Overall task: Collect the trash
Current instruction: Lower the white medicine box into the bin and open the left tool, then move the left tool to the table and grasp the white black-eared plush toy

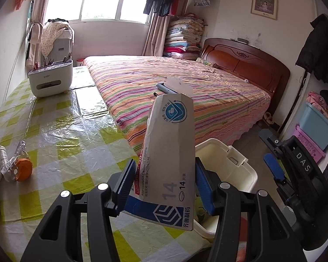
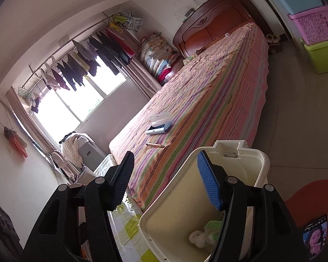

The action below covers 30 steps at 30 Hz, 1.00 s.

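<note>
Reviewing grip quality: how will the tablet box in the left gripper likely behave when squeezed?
The tablet box is thin cardboard, already creased at its edge, so it probably crushes easily. It looks flattened, likely empty and light. The left gripper could let it twist.

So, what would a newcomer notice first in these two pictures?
First the flattened medicine box, clamped upright in the left gripper over the table edge. Just beyond it stands the cream bin, with crumpled trash at its bottom. The right gripper is open and empty above that bin.
</note>
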### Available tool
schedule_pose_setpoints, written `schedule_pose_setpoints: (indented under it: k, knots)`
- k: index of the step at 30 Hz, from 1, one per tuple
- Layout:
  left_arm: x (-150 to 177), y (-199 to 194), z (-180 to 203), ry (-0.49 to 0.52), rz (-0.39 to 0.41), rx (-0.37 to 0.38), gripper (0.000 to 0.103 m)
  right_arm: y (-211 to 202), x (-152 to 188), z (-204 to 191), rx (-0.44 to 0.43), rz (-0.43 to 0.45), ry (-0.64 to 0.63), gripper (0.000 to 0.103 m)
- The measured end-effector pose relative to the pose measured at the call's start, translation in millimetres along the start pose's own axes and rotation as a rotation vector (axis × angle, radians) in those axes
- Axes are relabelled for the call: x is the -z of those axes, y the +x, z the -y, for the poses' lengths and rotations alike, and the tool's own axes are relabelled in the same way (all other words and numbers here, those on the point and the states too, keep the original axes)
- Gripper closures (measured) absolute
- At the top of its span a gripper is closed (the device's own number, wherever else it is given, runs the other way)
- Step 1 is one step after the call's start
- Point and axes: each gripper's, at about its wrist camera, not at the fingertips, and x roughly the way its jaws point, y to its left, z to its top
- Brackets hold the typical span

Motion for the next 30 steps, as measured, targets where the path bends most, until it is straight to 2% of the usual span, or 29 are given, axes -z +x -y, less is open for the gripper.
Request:
schedule_pose_setpoints:
  k: [5, 13, 16, 18, 19, 24, 30]
  knots:
    - [-4.4, 8.5, 6.4, -0.012, -0.022, 0.097, 0.051, 2.9, -5.4, 16.3, -0.007, -0.004, 0.069, 0.037]
    - [-9.9, 16.3, 30.8, 0.016, -0.009, 0.169, 0.049, 2.5, -8.5, 34.0, -0.017, 0.009, 0.173, 0.037]
    - [-11.2, 16.8, 40.5, 0.050, 0.035, 0.147, 0.048, 0.6, -9.2, 34.3, -0.021, 0.022, 0.174, 0.037]
    - [-12.7, 17.3, 45.9, 0.074, 0.043, 0.117, 0.034, 1.0, -8.4, 32.7, -0.027, 0.020, 0.171, 0.037]
    - [-12.7, 16.5, 44.9, 0.070, 0.050, 0.113, 0.033, 1.2, -8.0, 31.7, -0.029, 0.018, 0.167, 0.037]
    - [-19.4, 0.1, 24.9, -0.011, 0.091, 0.102, 0.033, 2.7, -4.8, 23.5, -0.045, 0.006, 0.129, 0.037]
    - [-23.5, -29.3, -12.0, -0.122, 0.167, 0.023, 0.029, 4.6, 4.8, -0.7, -0.076, -0.022, 0.028, 0.035]
